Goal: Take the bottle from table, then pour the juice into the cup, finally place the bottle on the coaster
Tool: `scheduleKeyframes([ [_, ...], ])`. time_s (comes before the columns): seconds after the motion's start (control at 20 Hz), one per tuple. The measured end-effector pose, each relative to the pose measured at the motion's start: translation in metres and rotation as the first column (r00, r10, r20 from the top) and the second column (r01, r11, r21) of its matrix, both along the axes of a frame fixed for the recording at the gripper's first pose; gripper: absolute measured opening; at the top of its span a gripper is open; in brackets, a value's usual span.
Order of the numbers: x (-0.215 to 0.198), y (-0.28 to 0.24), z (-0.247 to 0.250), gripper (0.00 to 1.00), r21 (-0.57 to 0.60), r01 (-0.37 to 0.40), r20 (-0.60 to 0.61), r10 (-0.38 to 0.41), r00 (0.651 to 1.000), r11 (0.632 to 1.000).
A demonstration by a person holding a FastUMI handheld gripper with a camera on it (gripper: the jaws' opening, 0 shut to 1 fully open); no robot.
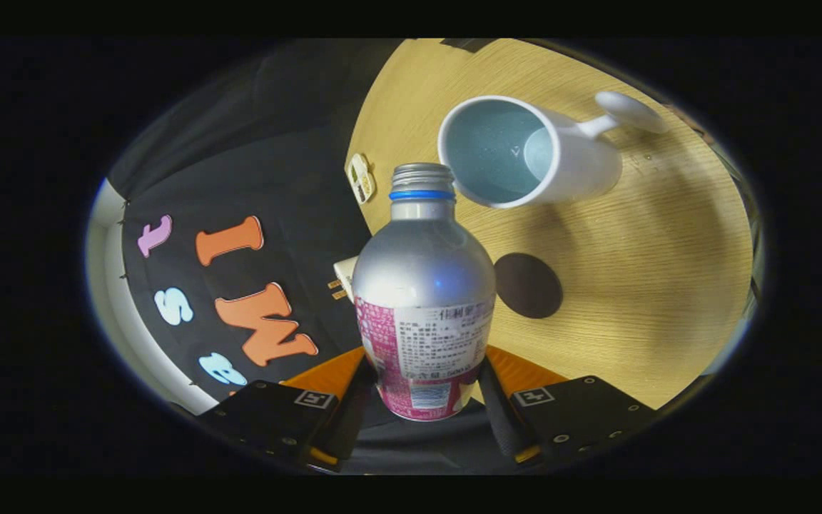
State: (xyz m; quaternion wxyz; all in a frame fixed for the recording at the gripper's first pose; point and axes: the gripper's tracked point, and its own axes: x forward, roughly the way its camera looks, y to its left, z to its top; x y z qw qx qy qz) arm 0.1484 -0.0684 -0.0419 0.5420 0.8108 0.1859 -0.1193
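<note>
1. My claw point(422, 400) is clamped on the bottle point(422, 285): both fingers press on its labelled lower body, one on each side. The first step, taking it from the table point(653, 285), looks done, as the bottle seems held clear of the wood.
2. The bottle has no cap on its threaded neck, and it is tipped with the table, so its mouth points toward the cup point(525, 153).
3. The cup lies just beyond the bottle's mouth and to its right, rim close to the neck but not touching. I see no juice stream and cannot tell if any liquid is inside, so I judge pouring is about to begin or barely begun.
4. The coaster point(528, 285), a dark round disc, sits on the table just right of the bottle's shoulder, bare. Placing the bottle there is still left.
</note>
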Motion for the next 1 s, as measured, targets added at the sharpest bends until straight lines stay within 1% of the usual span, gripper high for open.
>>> scheduleKeyframes([
  [0.2,-0.007,-0.003,-0.005,0.74,0.008,0.009,-0.029,-0.009,1.0,1.0],
  [0.55,-0.007,-0.006,0.007,0.75,0.029,0.019,-0.017,-0.018,1.0,0.999],
  [1.0,-0.007,-0.003,0.011,0.75,0.066,0.019,-0.029,-0.017,0.999,0.998],
])
